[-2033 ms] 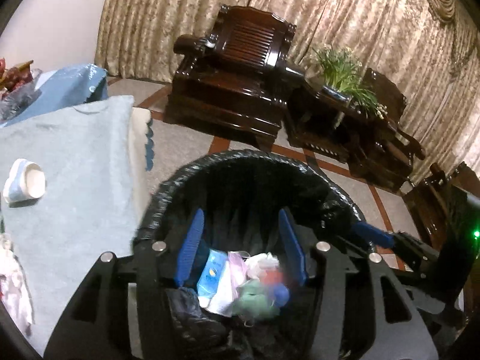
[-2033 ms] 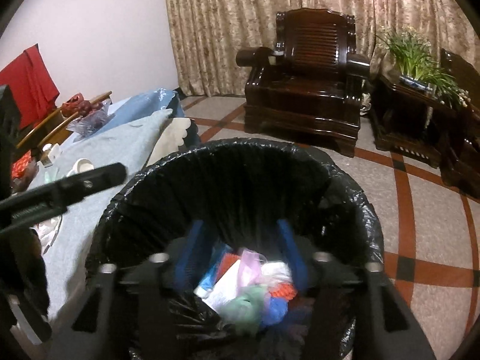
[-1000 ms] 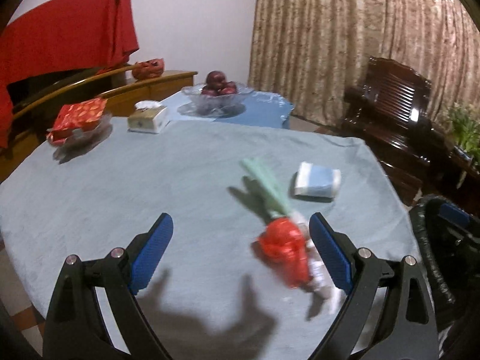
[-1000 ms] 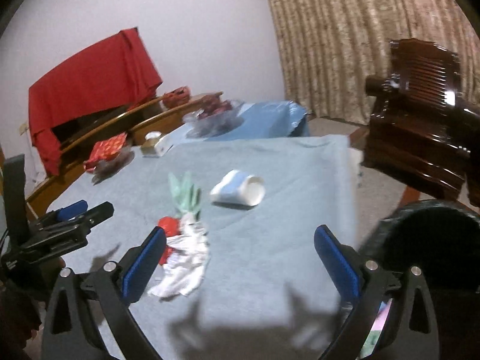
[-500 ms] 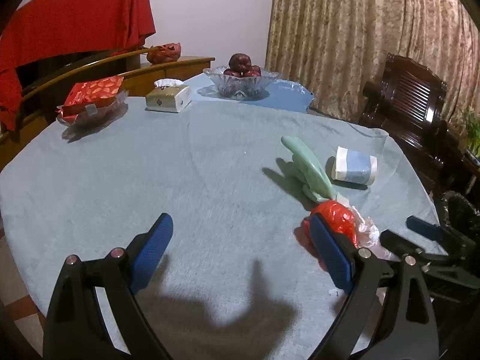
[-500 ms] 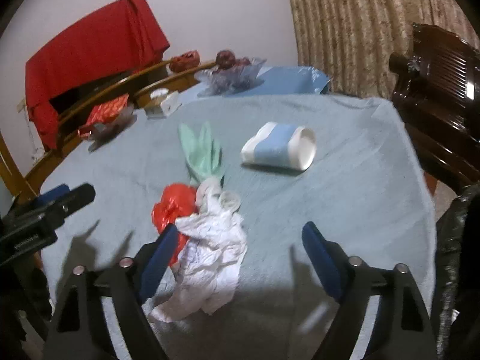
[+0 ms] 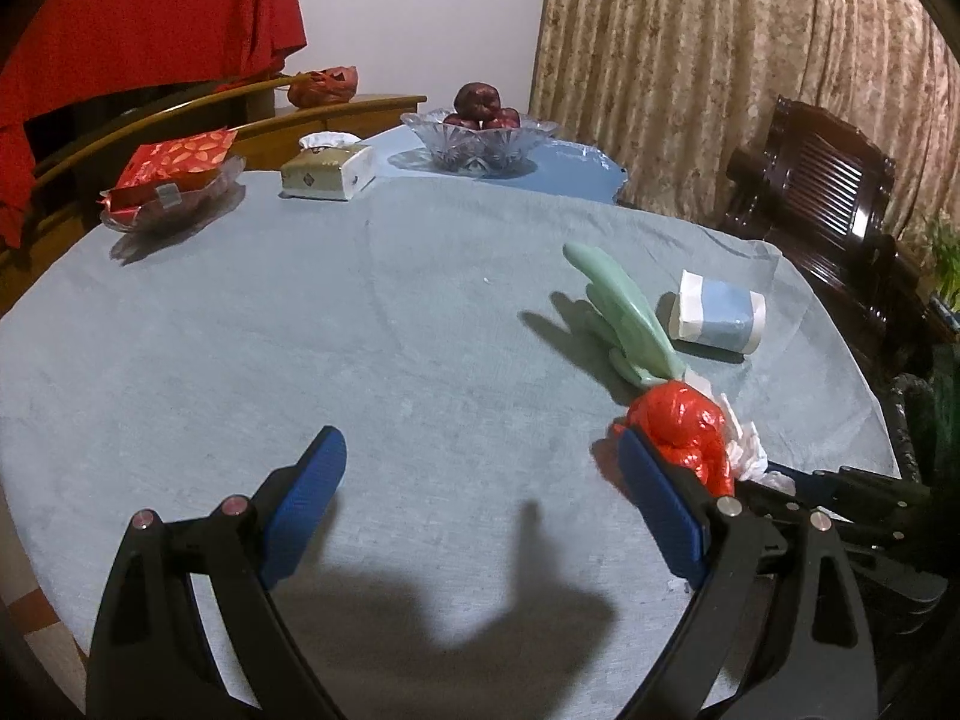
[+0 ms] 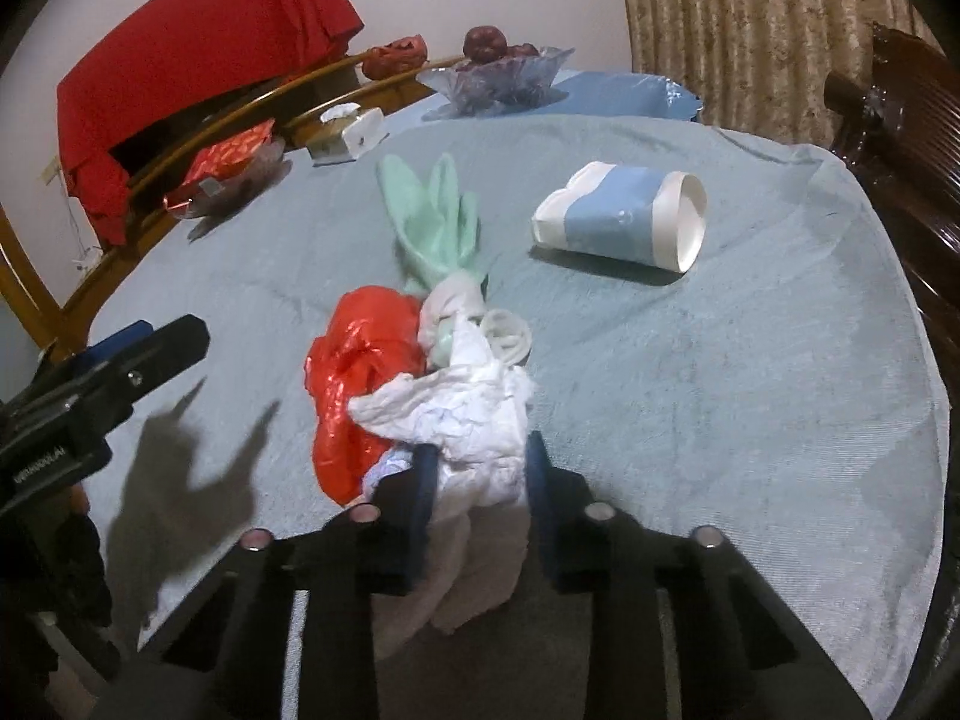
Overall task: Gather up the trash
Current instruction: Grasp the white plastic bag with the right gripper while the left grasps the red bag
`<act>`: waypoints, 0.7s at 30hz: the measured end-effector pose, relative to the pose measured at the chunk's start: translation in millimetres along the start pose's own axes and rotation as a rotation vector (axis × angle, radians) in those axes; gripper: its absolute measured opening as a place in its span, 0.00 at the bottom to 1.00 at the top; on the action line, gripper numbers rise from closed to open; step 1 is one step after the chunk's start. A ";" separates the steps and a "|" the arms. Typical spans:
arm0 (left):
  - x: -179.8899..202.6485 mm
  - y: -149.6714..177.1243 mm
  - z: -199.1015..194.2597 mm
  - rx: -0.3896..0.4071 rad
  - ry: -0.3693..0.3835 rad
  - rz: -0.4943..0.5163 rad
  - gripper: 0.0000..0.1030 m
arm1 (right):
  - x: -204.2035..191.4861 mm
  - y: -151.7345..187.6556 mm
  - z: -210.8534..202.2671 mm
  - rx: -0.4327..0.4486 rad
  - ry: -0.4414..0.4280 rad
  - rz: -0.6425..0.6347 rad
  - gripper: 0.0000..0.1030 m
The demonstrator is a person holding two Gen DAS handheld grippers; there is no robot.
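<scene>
White crumpled tissue sits pinched between the blue pads of your right gripper, whose jaws are drawn in against it at the near edge of the table covered in grey-blue cloth. Touching the tissue on its left is a red plastic bag, and a pale green glove lies just beyond both. A blue-and-white paper cup lies on its side nearby. Your left gripper hovers spread wide over bare cloth, holding nothing, its right finger just beside the red bag.
</scene>
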State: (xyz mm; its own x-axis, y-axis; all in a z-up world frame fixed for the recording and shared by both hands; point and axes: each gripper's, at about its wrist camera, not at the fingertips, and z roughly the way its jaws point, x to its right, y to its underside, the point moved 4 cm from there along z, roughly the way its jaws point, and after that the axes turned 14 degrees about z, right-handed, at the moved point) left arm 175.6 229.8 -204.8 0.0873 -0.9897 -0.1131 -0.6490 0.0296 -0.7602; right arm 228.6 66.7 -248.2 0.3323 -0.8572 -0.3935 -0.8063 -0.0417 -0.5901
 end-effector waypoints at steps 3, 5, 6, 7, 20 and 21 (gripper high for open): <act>6.0 -2.8 0.1 0.004 0.011 0.007 0.87 | 2.1 -0.2 -4.9 0.008 -0.001 0.001 0.20; 11.9 -5.0 0.5 0.007 0.022 0.014 0.87 | 6.1 -1.6 -12.9 0.026 0.002 0.011 0.19; 14.9 -5.8 0.6 0.008 0.027 0.018 0.87 | 9.3 -3.2 -18.1 0.038 0.005 0.019 0.19; 18.5 -6.4 0.5 0.009 0.031 0.021 0.87 | 11.4 -5.2 -21.4 0.048 0.008 0.025 0.19; 72.7 -15.1 13.1 0.000 0.106 0.071 0.87 | 58.2 -19.4 -44.4 0.107 0.074 0.077 0.19; 76.4 -15.1 16.2 -0.007 0.105 0.077 0.87 | 59.2 -19.4 -44.4 0.107 0.073 0.079 0.19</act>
State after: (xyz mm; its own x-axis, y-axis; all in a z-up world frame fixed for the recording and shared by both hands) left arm 204.3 155.9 -212.4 -0.0427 -0.9938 -0.1031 -0.6558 0.1057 -0.7475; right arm 242.2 -6.0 -228.7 0.2303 -0.8907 -0.3920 -0.7702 0.0793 -0.6328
